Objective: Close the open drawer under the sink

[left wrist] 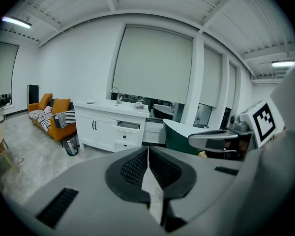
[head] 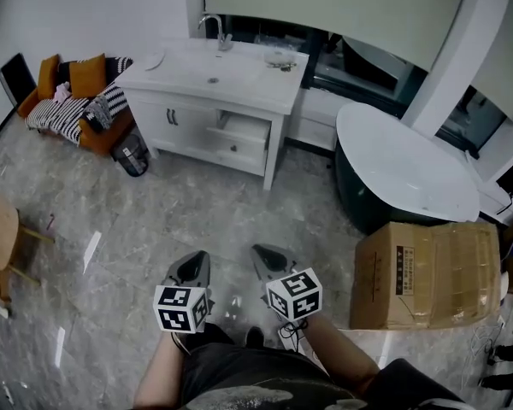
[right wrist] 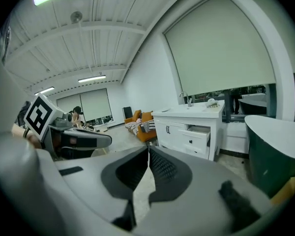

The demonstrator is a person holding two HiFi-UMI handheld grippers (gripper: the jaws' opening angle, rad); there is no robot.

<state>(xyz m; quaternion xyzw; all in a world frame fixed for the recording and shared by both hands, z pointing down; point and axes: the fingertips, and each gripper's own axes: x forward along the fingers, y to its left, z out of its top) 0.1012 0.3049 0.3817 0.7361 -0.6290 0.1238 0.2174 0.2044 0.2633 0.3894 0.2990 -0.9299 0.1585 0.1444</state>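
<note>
A white sink cabinet (head: 207, 109) stands against the far wall, well ahead of me. Its upper right drawer (head: 244, 129) is pulled out. From the left gripper view the drawer (left wrist: 129, 126) shows open beside two shut doors. The right gripper view also shows the drawer (right wrist: 199, 130) sticking out. My left gripper (head: 197, 258) and right gripper (head: 262, 252) hang side by side low over the floor, far short of the cabinet. Both have their jaws pressed together with nothing between them, as seen at the left gripper (left wrist: 148, 149) and the right gripper (right wrist: 148, 149).
An orange sofa (head: 77, 101) with striped cloth sits left of the cabinet, and a dark bin (head: 132, 154) stands beside it. A dark green bathtub (head: 402, 165) lies to the right. A cardboard box (head: 427, 273) stands near right. A wooden stool (head: 0, 237) is at the left edge.
</note>
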